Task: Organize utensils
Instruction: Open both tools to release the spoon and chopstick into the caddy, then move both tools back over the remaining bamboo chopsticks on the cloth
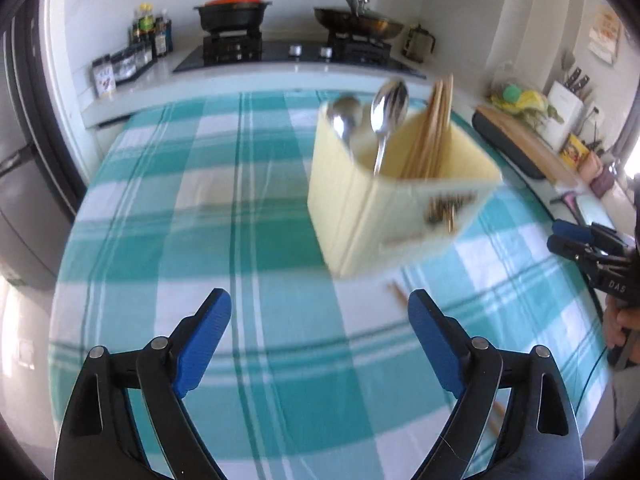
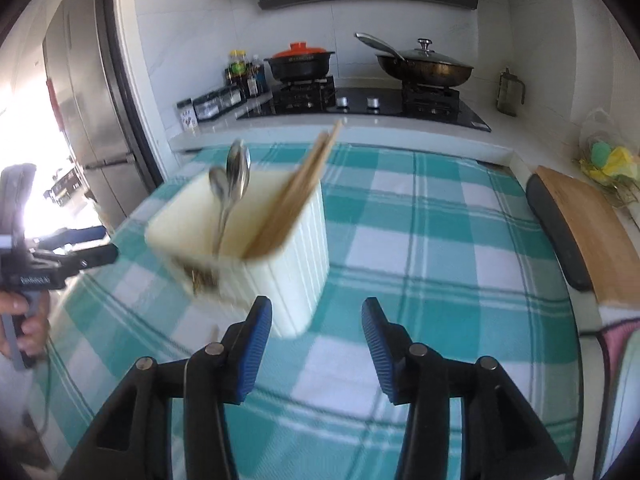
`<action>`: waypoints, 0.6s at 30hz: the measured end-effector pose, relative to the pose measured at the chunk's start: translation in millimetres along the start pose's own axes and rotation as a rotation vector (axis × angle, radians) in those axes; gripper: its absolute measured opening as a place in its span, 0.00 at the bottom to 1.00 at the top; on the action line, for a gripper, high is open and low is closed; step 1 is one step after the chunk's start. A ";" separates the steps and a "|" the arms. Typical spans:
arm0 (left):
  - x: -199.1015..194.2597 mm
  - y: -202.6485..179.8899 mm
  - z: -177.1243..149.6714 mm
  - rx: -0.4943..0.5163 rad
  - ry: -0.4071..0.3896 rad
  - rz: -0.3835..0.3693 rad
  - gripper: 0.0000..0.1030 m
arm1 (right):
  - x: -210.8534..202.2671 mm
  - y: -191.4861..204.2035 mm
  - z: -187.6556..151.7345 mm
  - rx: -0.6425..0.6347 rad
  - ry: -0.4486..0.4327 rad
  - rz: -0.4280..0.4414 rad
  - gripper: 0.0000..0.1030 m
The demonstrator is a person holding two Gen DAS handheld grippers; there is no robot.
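The left gripper (image 1: 320,316) is being held wide open over the teal-and-white checked tablecloth (image 1: 168,240), with nothing between its blue pads (image 1: 204,344). The right gripper (image 2: 316,332) is likewise being held open and empty, its left pad just in front of the holder's lower corner. A single chopstick (image 1: 398,294) is being left lying on the cloth just ahead of the left gripper's right pad, near the base of the pale yellow utensil holder (image 1: 372,216). The holder is being seen blurred, so whether it is upright or tilted cannot be told. Two metal spoons (image 1: 382,120) are being kept in one side of it and a bundle of wooden chopsticks (image 1: 434,128) in the other. Farther back, a stove (image 2: 360,100) is being occupied by a red-lidded pot (image 2: 300,62) and a lidded pan (image 2: 424,66).
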State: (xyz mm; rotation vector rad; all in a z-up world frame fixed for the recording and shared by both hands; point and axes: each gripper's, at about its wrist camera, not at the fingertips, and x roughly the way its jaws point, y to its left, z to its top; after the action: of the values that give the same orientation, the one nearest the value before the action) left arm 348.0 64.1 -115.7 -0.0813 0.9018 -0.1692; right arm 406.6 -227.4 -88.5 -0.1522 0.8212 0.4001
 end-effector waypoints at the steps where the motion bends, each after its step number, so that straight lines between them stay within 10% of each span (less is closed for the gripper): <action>1: 3.6 -0.3 -19.9 -0.019 0.031 -0.004 0.88 | -1.3 1.2 -24.9 -0.006 0.032 -0.024 0.46; 7: 20.4 -20.5 -92.5 -0.119 0.053 -0.023 0.88 | -13.3 7.4 -121.7 0.079 0.094 -0.071 0.46; 18: 19.4 -31.5 -107.9 -0.102 -0.033 0.055 0.93 | -16.6 6.0 -151.8 0.142 0.062 -0.144 0.46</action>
State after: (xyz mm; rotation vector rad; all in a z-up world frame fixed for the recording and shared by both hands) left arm 271.5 29.7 -193.0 -0.1533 0.8787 -0.0706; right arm 290.7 -269.9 -178.7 -0.0916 0.8913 0.2020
